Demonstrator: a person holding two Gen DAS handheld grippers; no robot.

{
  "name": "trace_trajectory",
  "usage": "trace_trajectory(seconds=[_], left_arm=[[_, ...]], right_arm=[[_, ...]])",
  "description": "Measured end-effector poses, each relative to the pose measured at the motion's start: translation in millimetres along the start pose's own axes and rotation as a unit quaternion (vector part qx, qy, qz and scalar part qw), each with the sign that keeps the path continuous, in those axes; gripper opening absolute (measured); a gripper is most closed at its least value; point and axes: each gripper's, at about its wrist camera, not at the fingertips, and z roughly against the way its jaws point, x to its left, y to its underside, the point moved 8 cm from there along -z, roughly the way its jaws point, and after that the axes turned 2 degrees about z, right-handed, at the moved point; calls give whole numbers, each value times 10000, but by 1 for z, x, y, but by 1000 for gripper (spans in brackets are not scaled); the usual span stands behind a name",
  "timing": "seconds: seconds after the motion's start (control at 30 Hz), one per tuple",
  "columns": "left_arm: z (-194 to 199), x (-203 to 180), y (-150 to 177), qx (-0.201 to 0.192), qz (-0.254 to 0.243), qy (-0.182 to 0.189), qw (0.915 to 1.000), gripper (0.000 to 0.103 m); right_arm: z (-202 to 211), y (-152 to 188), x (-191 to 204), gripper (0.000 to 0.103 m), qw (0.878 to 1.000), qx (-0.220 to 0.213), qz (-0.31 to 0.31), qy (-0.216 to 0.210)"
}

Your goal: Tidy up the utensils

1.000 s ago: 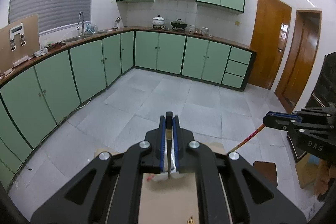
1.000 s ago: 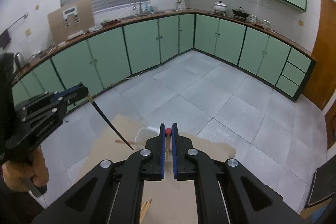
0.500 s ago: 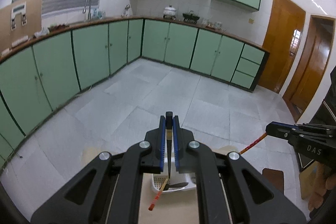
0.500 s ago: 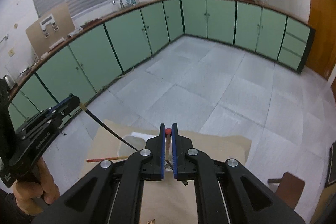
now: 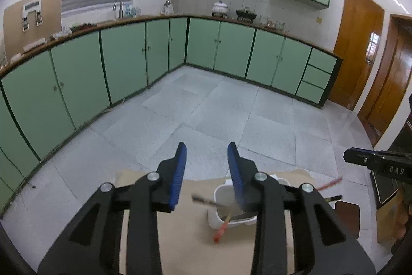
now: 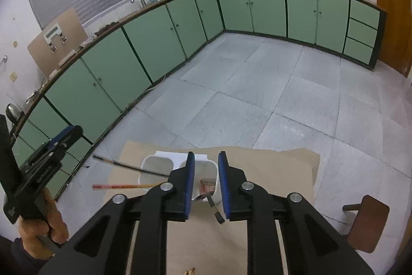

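White letters "DAS" stand on the black body of the right tongs (image 5: 346, 159), seen at the right edge of the left wrist view. The left tongs (image 6: 67, 133) also bear pale lettering on their side, too small and tilted to read.

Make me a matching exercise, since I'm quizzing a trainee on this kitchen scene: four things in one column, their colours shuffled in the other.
Things:
1. utensil holder
2. finger pads
3. stool
4. lower cabinets

Colours:
A. blue
B. green
C. white
D. brown

Pairs: 1-C, 2-A, 3-D, 4-B
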Motion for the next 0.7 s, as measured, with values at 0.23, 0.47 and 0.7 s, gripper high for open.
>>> trace_trajectory(seconds=[0.23,0.47,0.7], left_arm=[[67,6,17,-309,-287,50,9991,55],[151,20,95,-770,-265,73,9967,82],[198,14,230,-725,-274,-67,9970,90]], right_arm=[[69,18,3,19,9980,-546,326,31],[148,122,14,42,9834,-1425,1068,339],[143,287,31,49,9804,-1491,1181,521]])
